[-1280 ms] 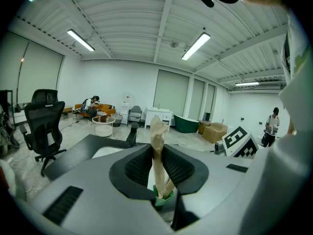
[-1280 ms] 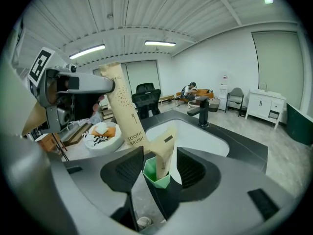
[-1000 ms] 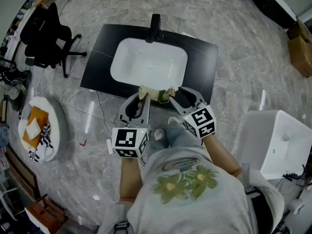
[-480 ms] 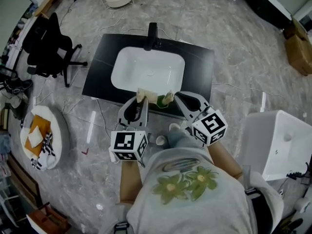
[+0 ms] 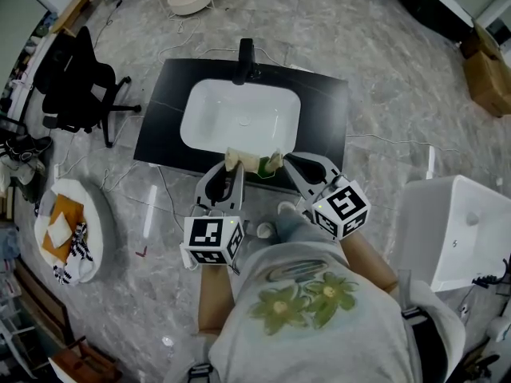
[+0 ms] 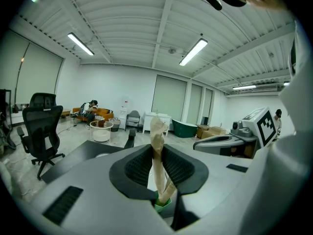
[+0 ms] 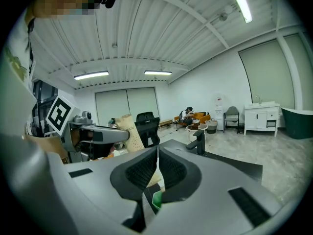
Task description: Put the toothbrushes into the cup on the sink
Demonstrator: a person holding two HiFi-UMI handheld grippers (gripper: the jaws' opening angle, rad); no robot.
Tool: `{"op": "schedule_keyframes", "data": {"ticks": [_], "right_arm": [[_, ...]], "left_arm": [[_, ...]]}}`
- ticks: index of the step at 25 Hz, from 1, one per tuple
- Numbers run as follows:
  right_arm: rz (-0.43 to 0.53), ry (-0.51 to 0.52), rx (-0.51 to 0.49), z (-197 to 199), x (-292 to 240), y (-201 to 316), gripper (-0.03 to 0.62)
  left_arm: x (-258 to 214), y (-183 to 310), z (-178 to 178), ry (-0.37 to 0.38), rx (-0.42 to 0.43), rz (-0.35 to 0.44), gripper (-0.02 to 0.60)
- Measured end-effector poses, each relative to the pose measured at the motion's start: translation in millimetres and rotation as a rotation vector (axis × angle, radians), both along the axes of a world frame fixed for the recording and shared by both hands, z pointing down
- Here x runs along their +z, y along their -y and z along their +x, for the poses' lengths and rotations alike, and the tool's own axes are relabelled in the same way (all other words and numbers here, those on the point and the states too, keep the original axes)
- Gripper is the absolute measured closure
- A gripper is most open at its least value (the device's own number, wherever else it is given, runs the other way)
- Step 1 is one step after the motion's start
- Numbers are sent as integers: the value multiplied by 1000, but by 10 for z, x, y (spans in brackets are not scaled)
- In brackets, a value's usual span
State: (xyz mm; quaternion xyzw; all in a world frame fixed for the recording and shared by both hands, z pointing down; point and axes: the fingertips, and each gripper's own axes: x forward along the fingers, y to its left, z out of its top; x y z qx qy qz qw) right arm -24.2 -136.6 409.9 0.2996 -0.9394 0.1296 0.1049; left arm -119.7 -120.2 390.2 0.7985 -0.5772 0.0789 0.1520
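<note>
Pinched at both ends: paper packet (image 5: 255,163), long axis 9-to-3 o'clock, left gripper (image 5: 232,163) at 9, right gripper (image 5: 279,160) at 3; sink (image 5: 239,118) at 12.

Head view: high overhead, steeply down on sink (image 5: 239,118). Tool views: close along own jaws, level, facing far; all three share faucet (image 5: 246,58).

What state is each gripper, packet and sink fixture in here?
left gripper, shut on left paper packet
right gripper, shut on right paper packet
left paper packet, upright between the jaws
green cup, at the sink's front edge
sink basin, empty
faucet, no water running
</note>
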Motion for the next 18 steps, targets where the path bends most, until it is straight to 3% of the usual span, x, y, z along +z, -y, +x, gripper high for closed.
{"op": "schedule_keyframes", "data": {"ticks": [18], "right_arm": [[-26,-31,3,59,207,153,546]], "left_arm": [[436,166,90,21,18,-72,500]]}}
